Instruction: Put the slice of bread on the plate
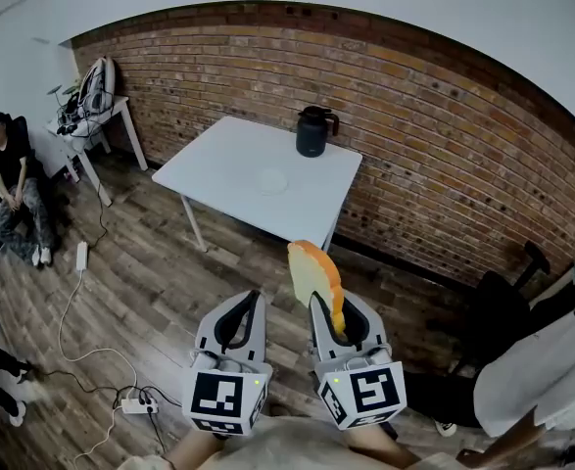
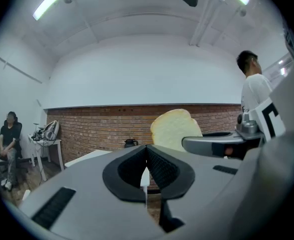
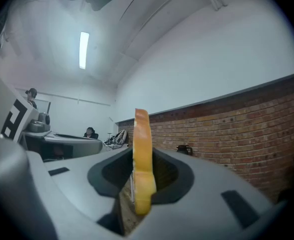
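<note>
Bread slice [image 1: 315, 274] upright, pinched in right tongs [image 1: 332, 311] (edge-on) | left tongs [image 1: 252, 302] pressed together | plate [image 1: 270, 180] well apart

Head view steeply down from above, gripper views level, facing brick wall [image 1: 414, 96], table [image 1: 238, 179] shared

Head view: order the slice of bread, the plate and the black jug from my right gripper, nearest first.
1. slice of bread: held upright between the jaws of the right gripper.
2. plate: ahead and slightly left, in the middle of the white table.
3. black jug: at the table's far edge, by the brick wall.
</note>
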The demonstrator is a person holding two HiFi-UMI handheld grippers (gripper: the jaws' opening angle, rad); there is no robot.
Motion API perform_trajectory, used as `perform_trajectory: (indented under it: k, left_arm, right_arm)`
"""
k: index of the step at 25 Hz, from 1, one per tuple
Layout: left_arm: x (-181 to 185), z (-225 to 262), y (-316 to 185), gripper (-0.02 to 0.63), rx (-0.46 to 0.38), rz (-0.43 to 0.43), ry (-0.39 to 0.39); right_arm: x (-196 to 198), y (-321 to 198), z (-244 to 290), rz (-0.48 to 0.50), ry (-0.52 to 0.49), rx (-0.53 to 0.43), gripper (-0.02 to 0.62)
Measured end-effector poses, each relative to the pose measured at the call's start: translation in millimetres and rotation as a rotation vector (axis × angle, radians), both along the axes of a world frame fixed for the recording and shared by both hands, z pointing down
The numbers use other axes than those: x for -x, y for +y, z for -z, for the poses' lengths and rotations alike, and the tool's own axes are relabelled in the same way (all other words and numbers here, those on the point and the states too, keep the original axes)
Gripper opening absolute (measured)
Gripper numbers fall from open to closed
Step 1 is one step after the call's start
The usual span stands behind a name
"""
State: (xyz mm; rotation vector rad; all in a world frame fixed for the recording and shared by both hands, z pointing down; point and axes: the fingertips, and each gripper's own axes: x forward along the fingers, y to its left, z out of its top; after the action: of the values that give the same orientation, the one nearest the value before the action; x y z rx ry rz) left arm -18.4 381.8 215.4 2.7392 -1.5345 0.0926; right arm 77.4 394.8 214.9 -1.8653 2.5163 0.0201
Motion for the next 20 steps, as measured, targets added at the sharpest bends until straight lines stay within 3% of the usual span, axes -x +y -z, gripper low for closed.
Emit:
perform_trajectory:
  k: [11, 20]
  left_arm:
    - [16, -7, -55, 0.009, 0.0, 0.031, 0.036]
    - [39, -16, -172, 0.01, -0.031, 0.034, 0.081]
  right_arm:
    - [2, -49, -6, 0.005, 0.036, 0.005, 0.1]
    - [17, -160, -13, 0.0, 0.055, -0.014, 0.1]
